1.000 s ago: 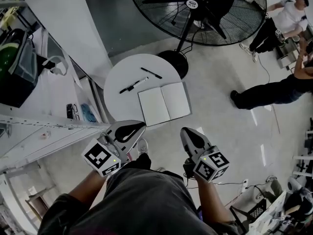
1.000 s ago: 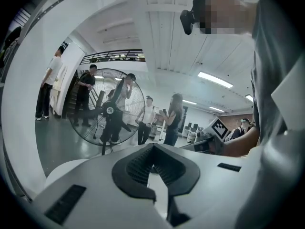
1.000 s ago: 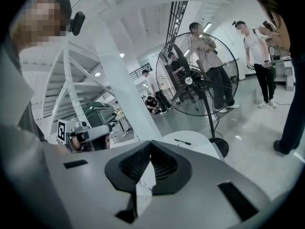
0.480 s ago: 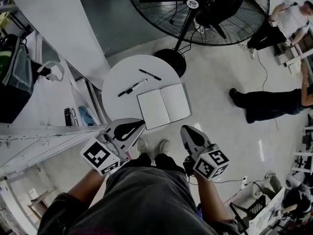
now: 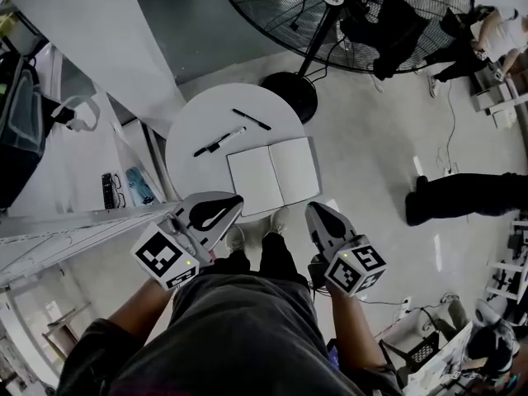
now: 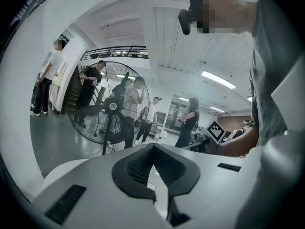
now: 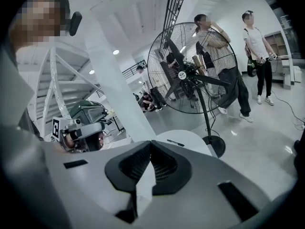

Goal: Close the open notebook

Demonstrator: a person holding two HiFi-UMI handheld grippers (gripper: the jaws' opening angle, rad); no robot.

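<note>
over the last second the round worktop (image 5: 198, 126) had drawn a little nearer in the head view, and both grippers had eased forward and slightly down toward it, so the person seemed to be closing in. the notebook (image 5: 274, 174) had not changed: it lay open and flat, both pages showing, at the near right edge of the worktop, with a marker (image 5: 219, 141) and a pen (image 5: 251, 120) beyond it. judging by that, the closing itself had not begun, only the approach. the left gripper (image 5: 231, 205) showed by the worktop's near edge, its jaws brought together with nothing between them. the right gripper (image 5: 318, 217), below the notebook's near right corner and apart from it, was likewise closed and empty.
</note>
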